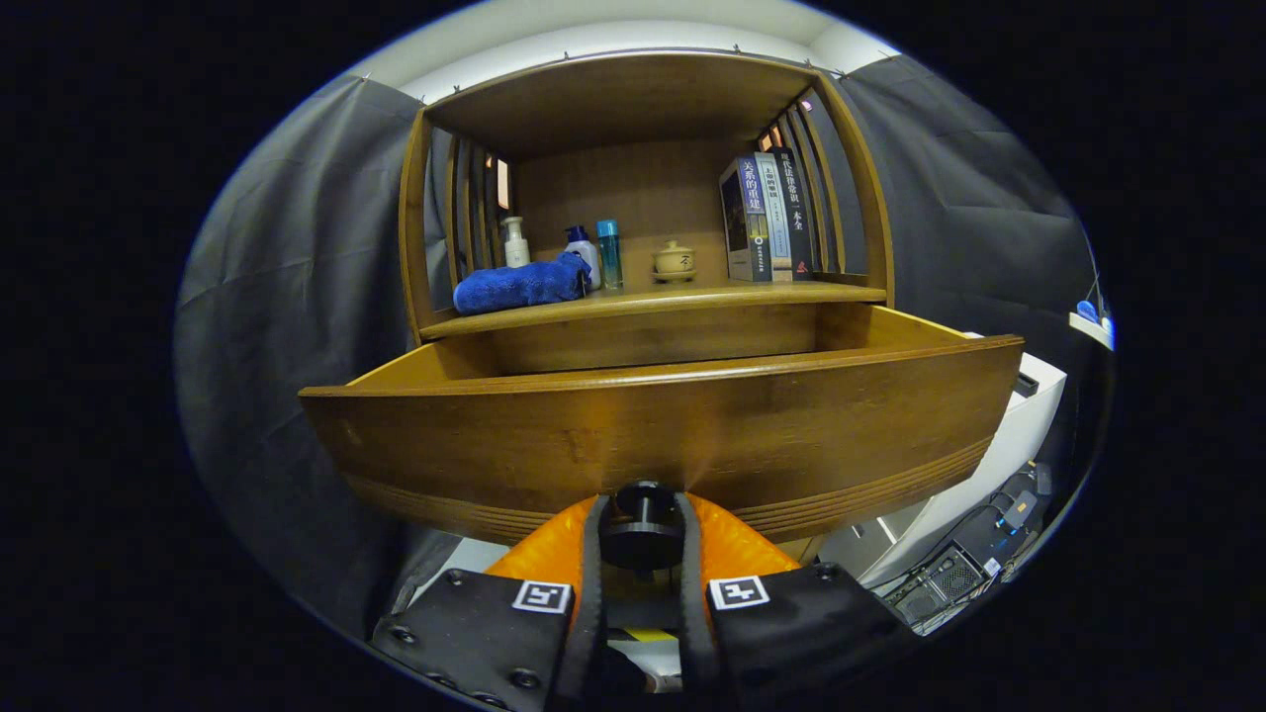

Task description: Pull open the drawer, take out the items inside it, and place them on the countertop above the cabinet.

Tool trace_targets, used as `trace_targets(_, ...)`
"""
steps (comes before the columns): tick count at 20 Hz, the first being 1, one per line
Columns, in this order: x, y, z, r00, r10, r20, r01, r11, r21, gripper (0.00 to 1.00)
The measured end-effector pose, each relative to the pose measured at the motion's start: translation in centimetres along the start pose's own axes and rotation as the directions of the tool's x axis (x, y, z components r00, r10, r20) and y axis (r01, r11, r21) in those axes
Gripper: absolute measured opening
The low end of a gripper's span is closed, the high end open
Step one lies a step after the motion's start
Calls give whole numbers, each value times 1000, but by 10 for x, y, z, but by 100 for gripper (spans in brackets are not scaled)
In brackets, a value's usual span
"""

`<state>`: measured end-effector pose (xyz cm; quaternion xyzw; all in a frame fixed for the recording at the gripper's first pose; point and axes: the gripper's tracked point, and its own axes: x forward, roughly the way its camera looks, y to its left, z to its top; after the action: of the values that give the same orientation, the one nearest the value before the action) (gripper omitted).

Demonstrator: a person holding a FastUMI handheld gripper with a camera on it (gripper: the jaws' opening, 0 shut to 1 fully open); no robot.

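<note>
I am holding the claw (643, 539) clamped on the drawer's dark round knob (643, 524), one finger pressing on each side of it, because the knob is the only purchase on the drawer (663, 435) and pinching it from both sides is what lets me draw the front straight out without it skewing. The drawer is standing pulled out from the cabinet, its front panel right against the fingertips, its long axis running side to side across my view, and its open mouth facing up. It is pointing out toward me along the line of the fingers, so I judge the pull to be square to the cabinet.

I am looking over the front panel from low down, so the drawer's floor is hidden and I cannot tell what items are lying inside.

Above, the tabletop (692, 295) of the cabinet is carrying a folded blue towel (521, 283) near its left front edge, with a pump bottle (515, 243), a second bottle (583, 249) and a slim blue one (608, 253) just behind it toward the back. A small lidded pot (675, 260) is sitting near the middle, and books (767, 216) are standing upright at the right end. The front edge between pot and towel looks free enough to receive things.

I judge the opening step to be about finished; next I would release the knob and rise over the rim.
</note>
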<state>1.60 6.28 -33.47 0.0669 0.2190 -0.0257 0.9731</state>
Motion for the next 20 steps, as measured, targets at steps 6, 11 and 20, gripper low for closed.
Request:
trace_targets(6, 1, -1, 0, 1000, -8, -5, 8, 1000, 13, 45)
trace_targets(11, 0, 7, -4, 1000, 15, -16, -15, 1000, 4, 61)
trace_targets(20, -20, 12, 42, 995, 36, 89, -37, 999, 9, 98)
